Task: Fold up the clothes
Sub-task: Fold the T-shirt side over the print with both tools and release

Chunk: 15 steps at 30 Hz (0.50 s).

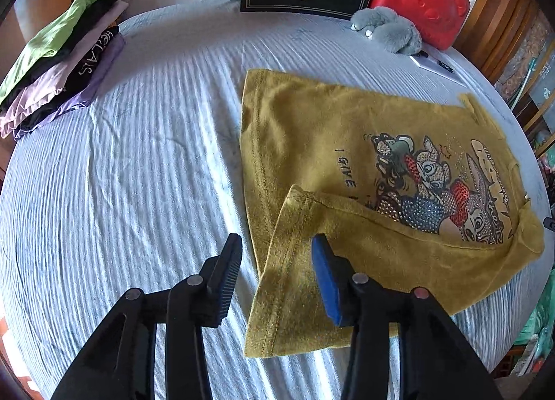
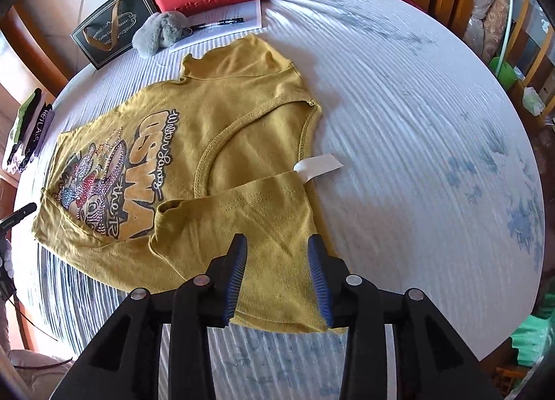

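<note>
Item: one mustard T-shirt, print side up on the round cloth-covered worktop, its near long edge folded over; long axis runs hem at our left to collar at our right. Both our left gripper and right gripper hover above it, fingers wide, holding nothing.

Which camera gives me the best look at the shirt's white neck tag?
Right wrist view. The white tag lies in plain sight at the collar edge of the yellow shirt, sticking out onto the tablecloth. The left wrist view shows the shirt but no tag.
</note>
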Motion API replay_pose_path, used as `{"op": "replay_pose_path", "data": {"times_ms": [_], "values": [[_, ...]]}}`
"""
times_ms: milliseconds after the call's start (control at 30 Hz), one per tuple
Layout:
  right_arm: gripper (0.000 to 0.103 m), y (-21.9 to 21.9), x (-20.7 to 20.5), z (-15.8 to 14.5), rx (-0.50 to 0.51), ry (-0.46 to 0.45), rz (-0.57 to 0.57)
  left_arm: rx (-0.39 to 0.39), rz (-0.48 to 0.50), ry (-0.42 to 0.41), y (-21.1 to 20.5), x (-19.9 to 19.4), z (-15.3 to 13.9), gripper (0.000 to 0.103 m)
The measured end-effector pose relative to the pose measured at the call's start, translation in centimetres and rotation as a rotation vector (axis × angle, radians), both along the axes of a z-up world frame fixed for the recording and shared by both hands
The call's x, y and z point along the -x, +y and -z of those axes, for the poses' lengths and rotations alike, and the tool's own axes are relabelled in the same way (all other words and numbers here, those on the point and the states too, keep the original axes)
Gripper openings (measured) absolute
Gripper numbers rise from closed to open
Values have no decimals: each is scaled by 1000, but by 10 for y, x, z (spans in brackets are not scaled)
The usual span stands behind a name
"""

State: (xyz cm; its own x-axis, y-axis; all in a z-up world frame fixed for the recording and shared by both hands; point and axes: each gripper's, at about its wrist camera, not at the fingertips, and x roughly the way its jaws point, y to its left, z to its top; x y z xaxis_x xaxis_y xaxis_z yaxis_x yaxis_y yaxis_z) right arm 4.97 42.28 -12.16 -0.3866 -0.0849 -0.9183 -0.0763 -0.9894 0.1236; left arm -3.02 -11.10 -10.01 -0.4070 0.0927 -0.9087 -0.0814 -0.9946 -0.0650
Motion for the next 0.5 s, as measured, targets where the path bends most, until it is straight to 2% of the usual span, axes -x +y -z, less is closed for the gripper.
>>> {"op": "replay_pose_path", "data": {"times_ms": [200, 300, 433, 467, 500], "values": [[53, 5, 10, 5, 0, -3, -22, -8, 43, 28, 18, 1, 2, 52], [54, 6, 18, 10, -1, -14, -50, 28, 37, 37, 23, 6, 4, 52], [54, 9, 25, 15, 7, -19, -81, 22, 6, 32, 24, 11, 7, 51], [55, 10, 27, 16, 10, -17, -90, 22, 4, 27, 25, 11, 9, 51], [56, 11, 28, 17, 11, -15, -101, 23, -3, 23, 25, 10, 10, 34]]}}
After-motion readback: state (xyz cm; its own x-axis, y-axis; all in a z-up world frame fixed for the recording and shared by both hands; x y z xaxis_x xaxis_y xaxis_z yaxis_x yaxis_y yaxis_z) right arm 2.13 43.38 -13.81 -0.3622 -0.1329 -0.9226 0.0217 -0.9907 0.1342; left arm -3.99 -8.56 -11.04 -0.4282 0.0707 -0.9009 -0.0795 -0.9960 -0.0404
